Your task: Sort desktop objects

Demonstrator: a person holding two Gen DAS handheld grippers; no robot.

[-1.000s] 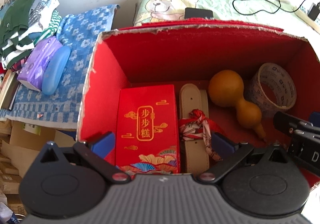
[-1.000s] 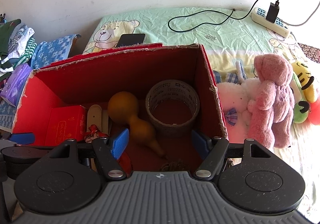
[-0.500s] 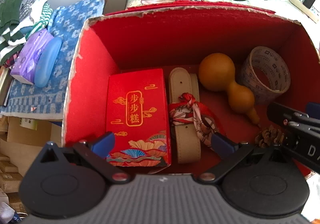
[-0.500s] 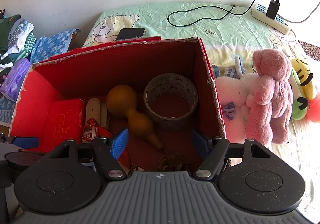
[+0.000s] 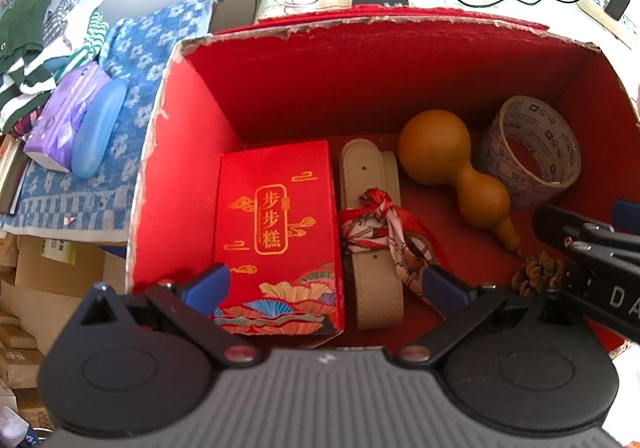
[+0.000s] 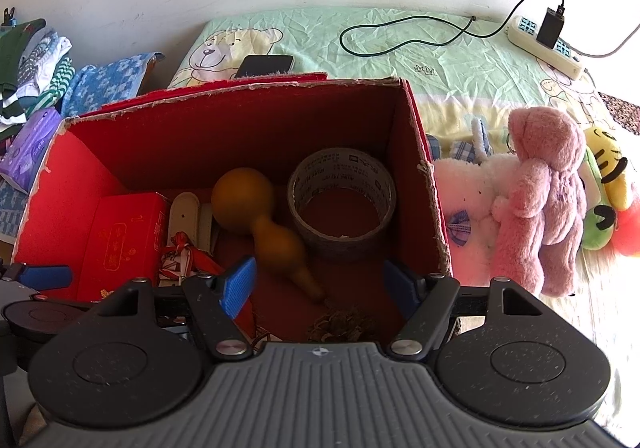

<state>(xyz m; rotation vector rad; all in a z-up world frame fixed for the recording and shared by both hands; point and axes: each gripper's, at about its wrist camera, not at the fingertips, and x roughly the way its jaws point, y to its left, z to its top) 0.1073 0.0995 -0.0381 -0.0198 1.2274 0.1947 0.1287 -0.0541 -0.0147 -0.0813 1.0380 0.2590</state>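
An open red cardboard box holds a red gift carton, a beige belt tied with a red-white ribbon, a brown gourd, a tape roll and a pine cone. My left gripper is open and empty above the box's near left part. My right gripper is open and empty above the near right part, over the pine cone.
Folded clothes, a purple tissue pack and a blue case lie on a blue towel left of the box. Plush toys stand right of it. A phone, cable and power strip lie on the bedsheet behind.
Both grippers have risen and pulled back a little, so more of the box floor and the pine cone show. Nothing in the box has moved.
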